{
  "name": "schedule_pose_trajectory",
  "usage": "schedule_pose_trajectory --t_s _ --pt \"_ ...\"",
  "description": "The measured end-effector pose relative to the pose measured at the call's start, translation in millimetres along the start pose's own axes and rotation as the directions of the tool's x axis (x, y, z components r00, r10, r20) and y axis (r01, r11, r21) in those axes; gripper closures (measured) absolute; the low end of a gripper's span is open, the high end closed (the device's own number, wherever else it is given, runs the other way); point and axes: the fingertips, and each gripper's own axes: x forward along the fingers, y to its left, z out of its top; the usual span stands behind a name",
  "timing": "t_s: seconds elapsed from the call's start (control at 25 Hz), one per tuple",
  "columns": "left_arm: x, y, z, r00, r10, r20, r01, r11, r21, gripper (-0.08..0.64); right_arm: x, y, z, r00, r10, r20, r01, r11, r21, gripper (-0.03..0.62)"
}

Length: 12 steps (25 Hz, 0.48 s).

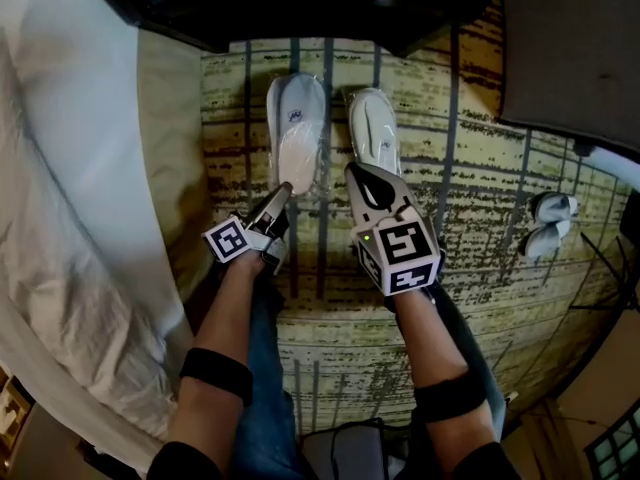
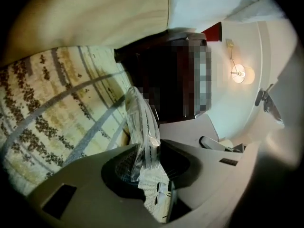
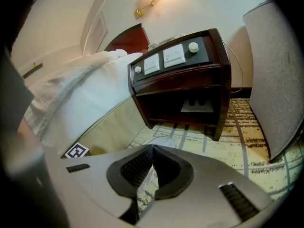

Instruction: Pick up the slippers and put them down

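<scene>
- The left slipper [image 1: 297, 128] and the right slipper [image 1: 375, 133], each sealed in clear plastic, lay side by side on the patterned carpet [image 1: 480, 168]. Their toes pointed at the dark nightstand [image 3: 185, 75].
- The left gripper [image 1: 283, 190] was clamped on the left wrapper [image 2: 140, 122] at the heel end. Its jaws stood a little apart only because bunched film filled the gap.
- The right gripper [image 1: 362, 176] was pinched fully shut on a thin flap of the right wrapper [image 3: 147, 186], and that slipper's body lay just beyond the jaws.
- Taking the film at the heels was likely the easy hold, since a flat, soft slipper offers little else to pinch, and it kept both toes facing one way.
- Both forearms reached forward and down, nearly parallel. The left gripper lay lower and rolled to one side, and the right gripper tipped more steeply toward the floor.
- No view showed whether the slippers rested on the carpet or hung just off it.
- A second pair [image 1: 550, 223] sat well apart at the right, and the bed [image 1: 70, 198] ran along the left.
</scene>
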Motion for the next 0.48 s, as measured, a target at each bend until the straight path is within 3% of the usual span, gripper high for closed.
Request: schedule_pose_trajectory --t_s 0.28,0.4,0.44,0.48 --pt "-2.8 27.0 -20.3 0.998 0.054 -0.037 -0.057 0.996 -0.062 0.468 -2.5 6.2 -13.9 1.000 0.002 -0.006 -0.002 1.000 0.007 0.592" --pt "-7.9 40.9 -25.0 0.984 0.167 -0.064 -0.169 0.985 -0.018 0.442 -10.4 7.1 -11.6 1.000 -0.005 -0.003 0.005 1.000 0.005 0.591" --pt "-9.8 48.3 -28.0 0.971 0.226 -0.081 -0.227 0.974 -0.008 0.376 -13.6 6.8 -9.2 1.000 -0.009 0.000 0.009 1.000 0.006 0.591" --pt "-11.2 55.1 -32.2 0.954 0.283 -0.103 -0.284 0.959 0.000 0.228 -17.2 6.1 -6.1 1.000 -0.012 0.004 0.012 1.000 0.007 0.591"
